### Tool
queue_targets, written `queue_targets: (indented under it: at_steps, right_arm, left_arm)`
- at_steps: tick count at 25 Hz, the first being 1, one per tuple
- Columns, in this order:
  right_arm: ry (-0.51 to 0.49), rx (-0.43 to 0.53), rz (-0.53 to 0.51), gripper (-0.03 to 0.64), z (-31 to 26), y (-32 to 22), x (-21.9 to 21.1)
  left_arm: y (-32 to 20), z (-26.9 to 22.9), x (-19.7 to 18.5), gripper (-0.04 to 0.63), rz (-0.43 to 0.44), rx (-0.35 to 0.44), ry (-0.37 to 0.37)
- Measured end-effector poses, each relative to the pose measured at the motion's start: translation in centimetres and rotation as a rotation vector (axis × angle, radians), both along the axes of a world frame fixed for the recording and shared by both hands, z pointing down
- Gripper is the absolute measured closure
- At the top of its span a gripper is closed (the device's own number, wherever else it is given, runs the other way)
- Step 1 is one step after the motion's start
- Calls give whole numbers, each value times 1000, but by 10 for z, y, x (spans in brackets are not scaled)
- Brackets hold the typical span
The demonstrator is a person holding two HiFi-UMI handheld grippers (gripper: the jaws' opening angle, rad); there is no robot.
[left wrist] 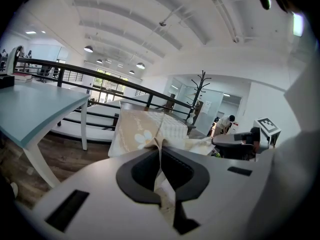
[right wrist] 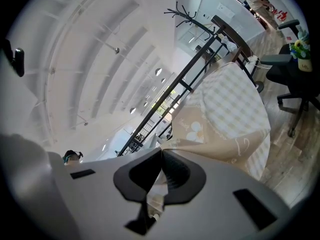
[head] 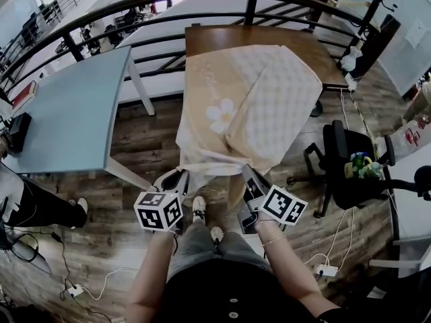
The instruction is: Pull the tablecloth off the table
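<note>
Head view: checked beige tablecloth [head: 252, 99] drapes off wooden table [head: 269, 36].

No legible text found. The tablecloth [head: 249, 93] carries a faint cursive line near its flower print [head: 221, 115], too small to read. Well right of the tablecloth, a white item [head: 412, 138] bears red print, also unreadable.

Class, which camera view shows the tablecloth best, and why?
The head view: it shows the whole tablecloth from above, hanging off the near end of the wooden table. Each gripper view shows it foreshortened from low down, starting at a pinched fold.
</note>
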State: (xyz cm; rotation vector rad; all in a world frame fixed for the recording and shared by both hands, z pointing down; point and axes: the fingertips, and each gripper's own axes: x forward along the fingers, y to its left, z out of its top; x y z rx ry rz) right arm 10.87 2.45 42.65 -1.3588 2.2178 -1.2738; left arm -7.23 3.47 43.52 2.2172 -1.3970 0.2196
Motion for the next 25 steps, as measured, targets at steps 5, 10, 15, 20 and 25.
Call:
queue_targets:
  at_steps: [5,10,15,20,25]
  right_arm:
    - [-7,-22,-7,589,5,23,0]
    - [-15,-33,1,588,6,32,-9]
    - [-14,-33,29,588,4,45,-16]
    - [-20,-42,54,588,1,65,-29]
    - [-15,-38,69,588,2,83,-43]
  left_arm:
    - [22,4,1,575,-3,-23,3]
    - [31,5,-7,575,7,-33,6]
    - [35,1,-11,575,43,-27,13]
    - [47,-4,-18,575,85,-31,15]
    - [62,-2,-26,575,119,-36,25]
